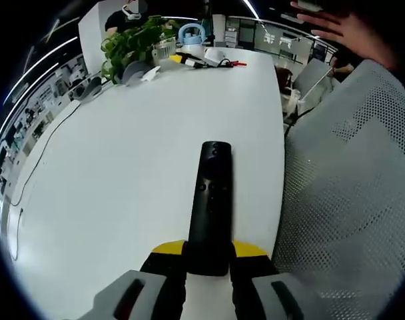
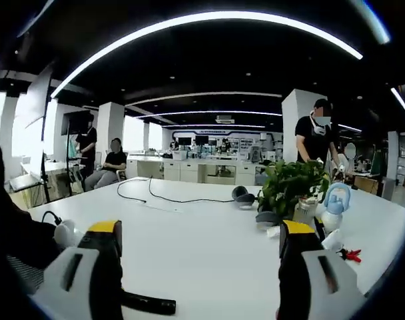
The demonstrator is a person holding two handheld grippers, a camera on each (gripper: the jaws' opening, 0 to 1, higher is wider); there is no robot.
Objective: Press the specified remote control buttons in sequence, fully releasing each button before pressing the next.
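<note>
the left tool (image 1: 207, 263) is closed on the near end of the remote control (image 1: 210, 200), its yellow-tipped jaws pinching the sides so that the long black body sticks straight out over the white counter (image 1: 122, 167), button face up. held this way, by the tail end, the buttons on the far half stay uncovered and the remote looks steadied for a press from above, which i judge to be the point of the grip. the right tool (image 2: 202, 250) hangs above the counter with its jaws wide apart and nothing between them; it seems kept free to do the pressing, though it is not yet aimed at the remote. the remote is slim, matte black and rounded at the far end, with a round button near that tip and a few small ones below it; their markings are too small to read. at the far end of the counter stand a leafy plant (image 1: 132, 41) and some small clutter, well apart from the remote. a grey mesh chair back (image 1: 352, 200) sits just right of the counter edge.
</note>
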